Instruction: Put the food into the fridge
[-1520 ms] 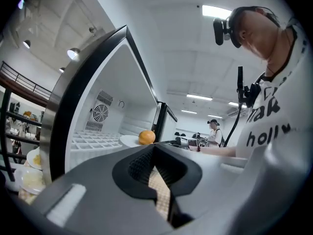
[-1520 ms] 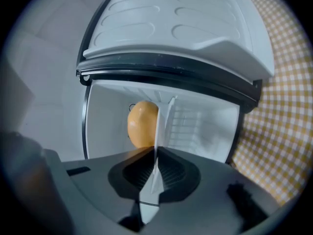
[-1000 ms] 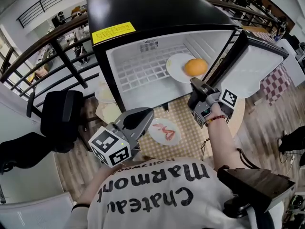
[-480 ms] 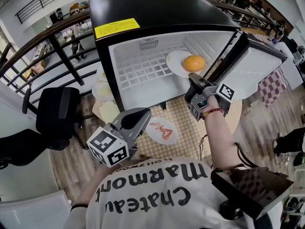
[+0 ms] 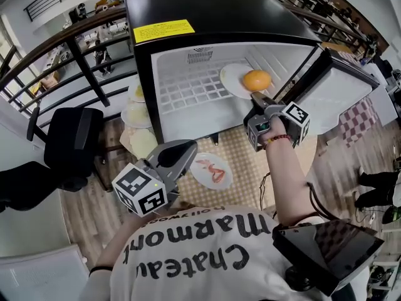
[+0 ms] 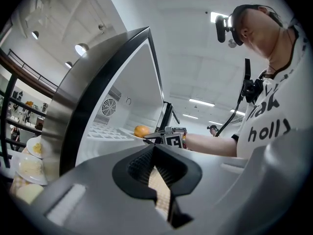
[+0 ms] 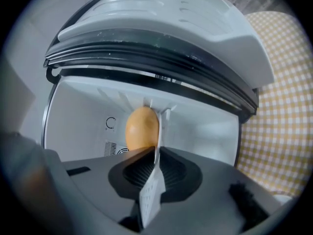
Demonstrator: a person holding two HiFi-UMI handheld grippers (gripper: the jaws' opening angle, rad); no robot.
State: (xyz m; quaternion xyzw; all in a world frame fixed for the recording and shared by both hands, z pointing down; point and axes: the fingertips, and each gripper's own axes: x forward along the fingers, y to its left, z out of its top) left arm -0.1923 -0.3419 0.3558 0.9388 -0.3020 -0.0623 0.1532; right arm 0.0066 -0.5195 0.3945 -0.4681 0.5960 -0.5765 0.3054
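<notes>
Head view | right gripper (image 5: 258,100) outstretched, jaws clamping plate (image 5: 231,80) in fridge (image 5: 207,8); left gripper (image 5: 183,152) low, jaws together

Tally around the open fridge (image 5: 219,5)
One fridge; one orange round food (image 5: 257,79); two grippers, left gripper (image 5: 182,148) and right gripper (image 5: 258,98); one black chair (image 5: 75,143); plates: plate in the fridge (image 5: 233,80), plate on the checked table (image 5: 212,171), at least two side plates (image 5: 135,113) left of the fridge.
</notes>
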